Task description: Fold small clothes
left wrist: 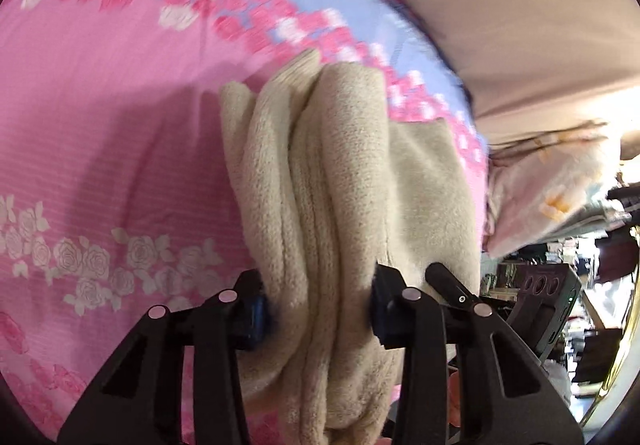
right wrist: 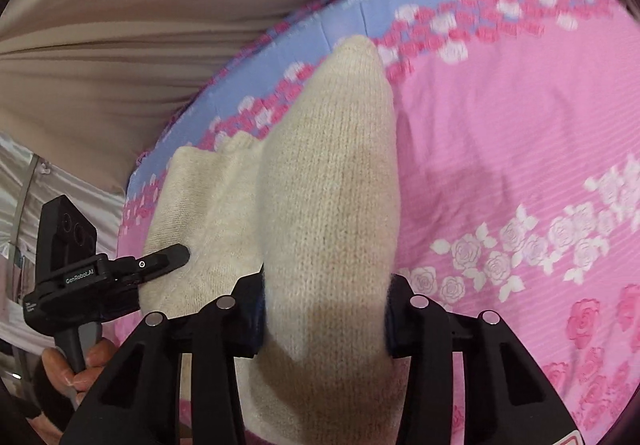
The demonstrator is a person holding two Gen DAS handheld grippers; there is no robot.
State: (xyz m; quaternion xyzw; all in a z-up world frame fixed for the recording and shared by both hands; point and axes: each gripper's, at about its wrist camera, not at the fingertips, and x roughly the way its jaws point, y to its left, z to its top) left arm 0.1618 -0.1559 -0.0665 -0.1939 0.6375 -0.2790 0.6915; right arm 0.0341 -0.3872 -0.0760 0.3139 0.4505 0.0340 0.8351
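While both grip, left claw (left wrist: 318, 319) – right claw (right wrist: 326, 311), cream garment (right wrist: 328, 185) pinched.

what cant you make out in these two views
- Left wrist view: the cream garment bunches in the left hand-held gripper; its type and lower end are cut off by the frame edge.
- Right wrist view: the right hand-held gripper clamps the knit, which hides its pads.
- Both views: the floral bedsheet print is motion-blurred.
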